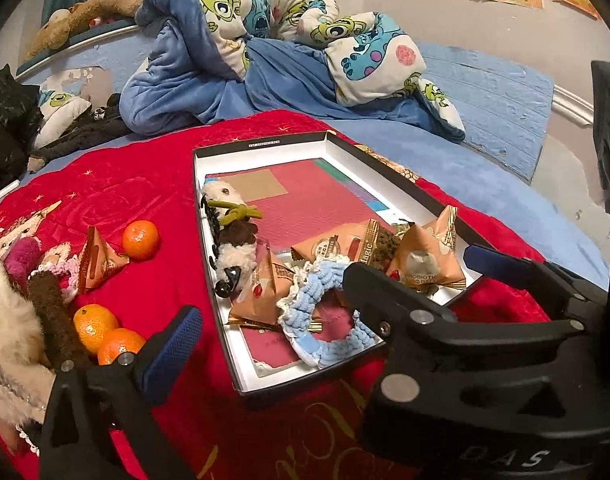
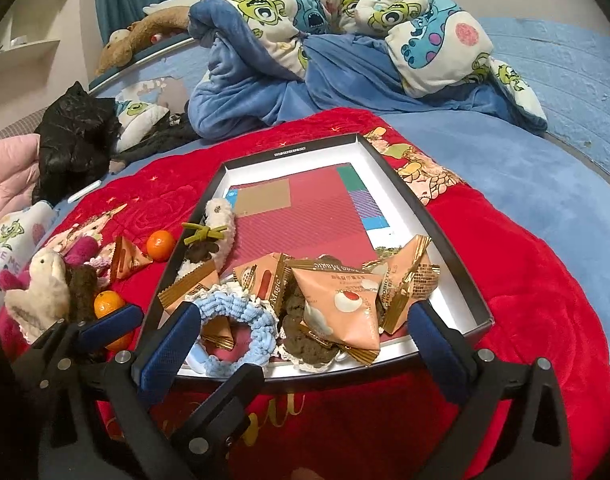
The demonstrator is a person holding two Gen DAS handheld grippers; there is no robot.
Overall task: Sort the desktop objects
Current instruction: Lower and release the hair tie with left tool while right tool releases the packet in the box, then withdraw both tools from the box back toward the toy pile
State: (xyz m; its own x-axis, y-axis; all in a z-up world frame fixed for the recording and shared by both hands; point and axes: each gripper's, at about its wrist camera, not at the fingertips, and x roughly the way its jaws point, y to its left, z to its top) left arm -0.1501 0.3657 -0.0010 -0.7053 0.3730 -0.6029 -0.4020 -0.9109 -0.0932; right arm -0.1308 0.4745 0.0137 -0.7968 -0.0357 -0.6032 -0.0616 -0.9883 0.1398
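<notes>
Blue scrunchie (image 2: 235, 322) in box (image 2: 457, 276), just beyond right tongs (image 2: 305, 344), wide, empty

So the red plush blanket (image 2: 525, 280) has gold script and faint rose embossing, and everything else sits around the shallow black-rimmed white box (image 2: 389, 168) on it. The box floor is a striped crimson card with tan, green and purple patches. Inside: a pale blue crocheted scrunchie (image 2: 241, 312), peach snack packets with gold crimped ends (image 2: 337, 304), and a dark brown knitted piece (image 2: 301, 340). Left of the box are bright orange tangerines (image 1: 141, 240). Behind it there's a blue quilt printed with green one-eyed monsters (image 1: 305, 40).
</notes>
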